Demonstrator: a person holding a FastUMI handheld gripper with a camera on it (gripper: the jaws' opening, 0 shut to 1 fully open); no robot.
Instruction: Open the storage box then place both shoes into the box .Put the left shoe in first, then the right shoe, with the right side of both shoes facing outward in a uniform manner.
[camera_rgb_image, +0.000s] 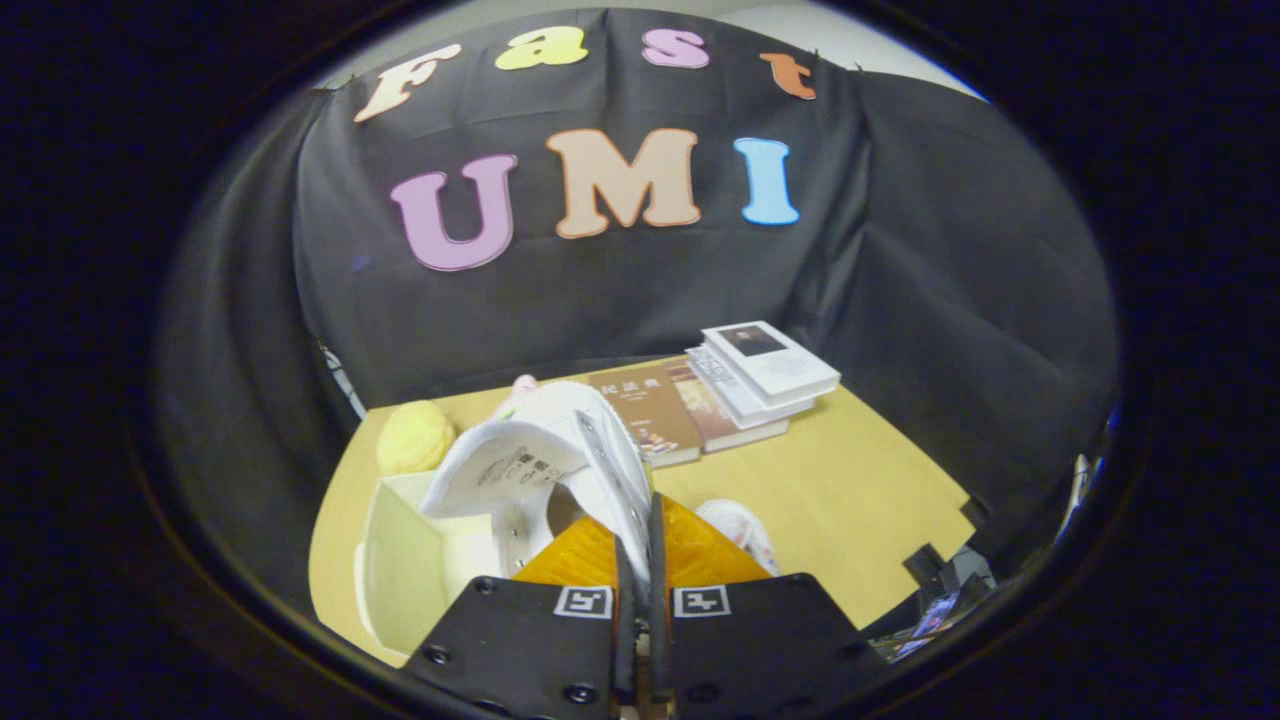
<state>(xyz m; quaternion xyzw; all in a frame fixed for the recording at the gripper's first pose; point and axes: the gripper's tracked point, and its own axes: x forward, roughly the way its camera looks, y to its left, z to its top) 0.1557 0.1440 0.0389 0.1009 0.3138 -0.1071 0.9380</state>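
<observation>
A white shoe (560, 450) is pinched by its upper edge in the nearly closed gripper (640, 570), held above the open box (400, 570) near the tabletop's (860, 500) left edge. A thin grip may slip; shoe 2 (740, 530) lies right of the fingers.

A recording booth: black cloth wall (900, 280) draped behind a wooden table (850, 500) with stacked books (765, 375).
</observation>
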